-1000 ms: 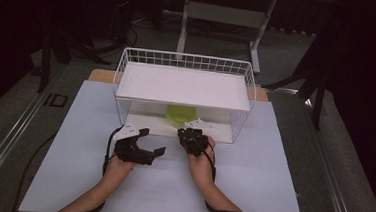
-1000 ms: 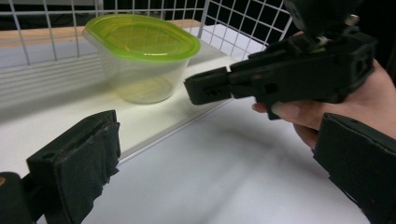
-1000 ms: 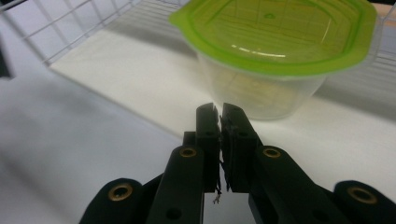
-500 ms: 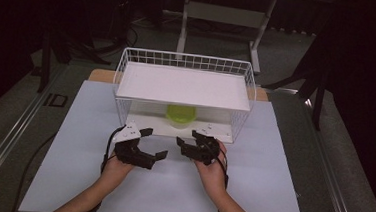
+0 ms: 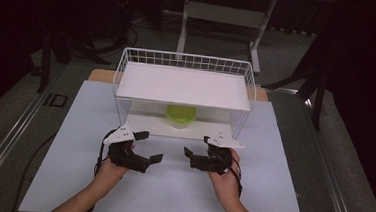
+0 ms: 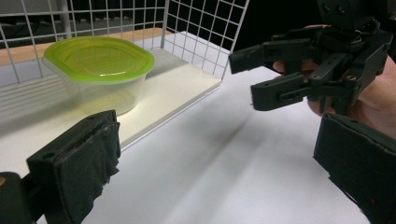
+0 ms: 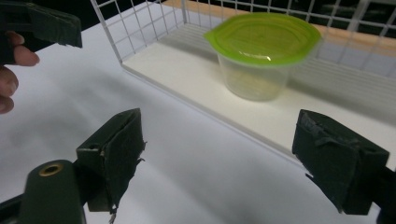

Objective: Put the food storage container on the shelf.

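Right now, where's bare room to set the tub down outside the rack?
Bare mat between and in front of both tongs, and wide strips left and right of the rack. The top shelf is bare too. Tightest spot: the lower shelf around the tub.

You face a dark room: a grey floor [image 5: 299, 58] and a white desk frame [image 5: 222, 13] lie beyond your white-topped table [image 5: 270, 192].
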Motion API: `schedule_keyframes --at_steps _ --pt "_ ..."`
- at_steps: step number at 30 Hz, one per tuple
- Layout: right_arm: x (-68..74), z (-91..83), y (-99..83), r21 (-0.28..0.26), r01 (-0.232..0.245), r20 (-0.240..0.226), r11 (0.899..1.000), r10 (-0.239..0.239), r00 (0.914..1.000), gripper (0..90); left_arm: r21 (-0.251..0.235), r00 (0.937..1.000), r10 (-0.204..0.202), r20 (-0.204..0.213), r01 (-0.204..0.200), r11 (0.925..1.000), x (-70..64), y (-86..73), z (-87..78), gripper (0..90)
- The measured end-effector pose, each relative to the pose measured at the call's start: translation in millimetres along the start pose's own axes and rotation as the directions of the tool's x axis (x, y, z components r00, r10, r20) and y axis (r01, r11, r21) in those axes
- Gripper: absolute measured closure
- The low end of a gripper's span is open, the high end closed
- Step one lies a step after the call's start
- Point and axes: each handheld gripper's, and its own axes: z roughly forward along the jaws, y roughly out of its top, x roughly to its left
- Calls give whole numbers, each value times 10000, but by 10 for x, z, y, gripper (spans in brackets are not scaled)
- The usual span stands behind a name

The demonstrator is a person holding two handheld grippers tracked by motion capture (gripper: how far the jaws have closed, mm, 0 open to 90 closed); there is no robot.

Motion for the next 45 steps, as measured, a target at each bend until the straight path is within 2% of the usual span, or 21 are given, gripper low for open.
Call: schedule_keyframes --at_steps 7,12,19,26,31,37,41,45 --pt "-16 -230 -46 -151 298 77 9994 -297 9995 163 -42 10000 74 66 -73 10000 -46 -19 -106 14" --pt "-51 -345 -119 -190 275 -56 9994 -276 9996 163 57 10000 -68 65 67 10000 -50 -77 -162 14" --pt "-105 -492 -212 -242 186 10 9995 -186 9998 163 115 9999 -61 131 59 9999 -61 -147 -237 14" --pt "-132 -619 -274 -253 254 51 9994 -253 9997 163 203 9998 -178 62 177 9996 -45 -240 -342 14" --pt "-158 -706 -305 -349 101 15 9993 -101 9999 163 214 9996 -262 -67 263 9994 -30 -293 -422 14" --pt "-207 -805 -372 -410 166 169 9990 -159 9997 163 218 9995 -308 -103 310 9993 -18 -347 -463 14" --pt "-310 -839 -433 -427 47 465 9991 -27 9989 163 268 9998 -168 -138 172 9995 14 -392 -455 14" --pt "-371 -844 -459 -509 -8 515 9987 34 9987 169 265 9998 -131 -159 135 9996 28 -420 -454 14"
